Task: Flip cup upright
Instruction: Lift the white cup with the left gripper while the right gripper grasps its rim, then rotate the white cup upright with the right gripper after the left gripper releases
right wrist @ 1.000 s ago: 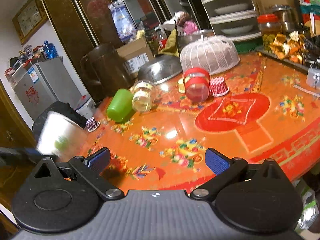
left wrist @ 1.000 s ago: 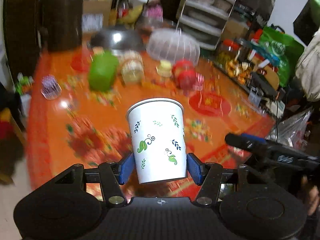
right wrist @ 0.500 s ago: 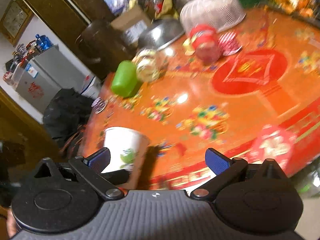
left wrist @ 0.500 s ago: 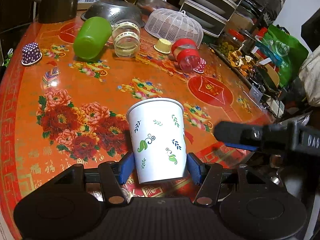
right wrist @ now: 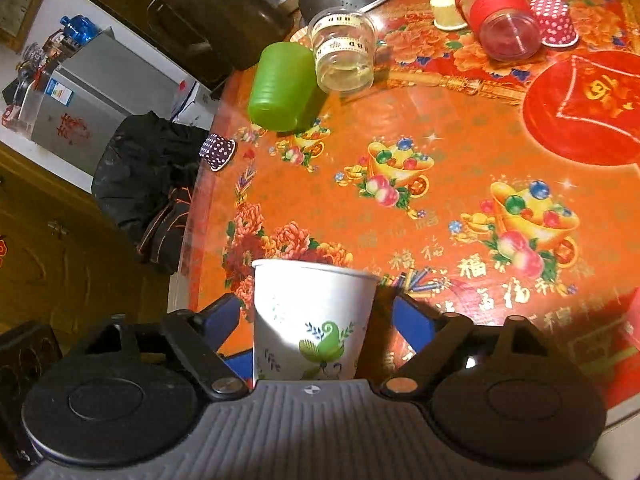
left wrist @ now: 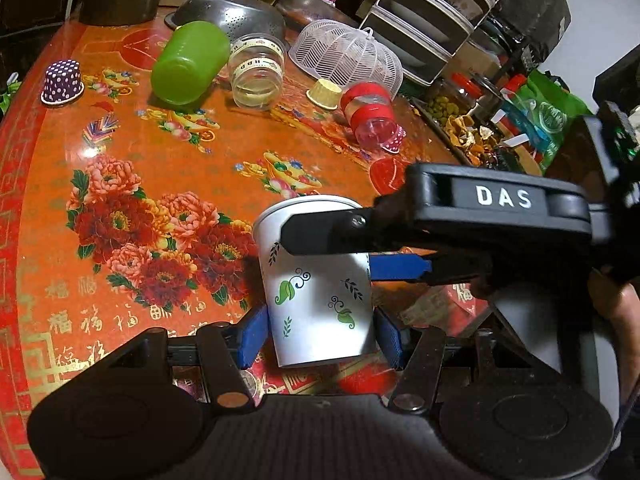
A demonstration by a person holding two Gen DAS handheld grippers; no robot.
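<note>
A white paper cup (left wrist: 316, 292) with green leaf prints stands mouth up, held near its base between the blue pads of my left gripper (left wrist: 320, 338), which is shut on it. My right gripper (left wrist: 360, 252) comes in from the right in the left wrist view and its fingers straddle the cup's upper part. In the right wrist view the cup (right wrist: 312, 320) stands between the blue pads of the right gripper (right wrist: 316, 320), with a gap on each side, so the jaws are open. The cup is over the near edge of the orange table (left wrist: 60, 208).
On the table lie a green cup (left wrist: 188, 64), a glass jar (left wrist: 256, 76) and a red-banded jar (left wrist: 368, 114), all on their sides. A purple dotted paper case (left wrist: 62, 82), a yellow case (left wrist: 326, 94), a white mesh cover (left wrist: 348, 56) and a steel colander (left wrist: 228, 12) stand farther back.
My right gripper has swung in from the right and now brackets the cup. The left gripper has tilted down toward the table, still holding the cup.
</note>
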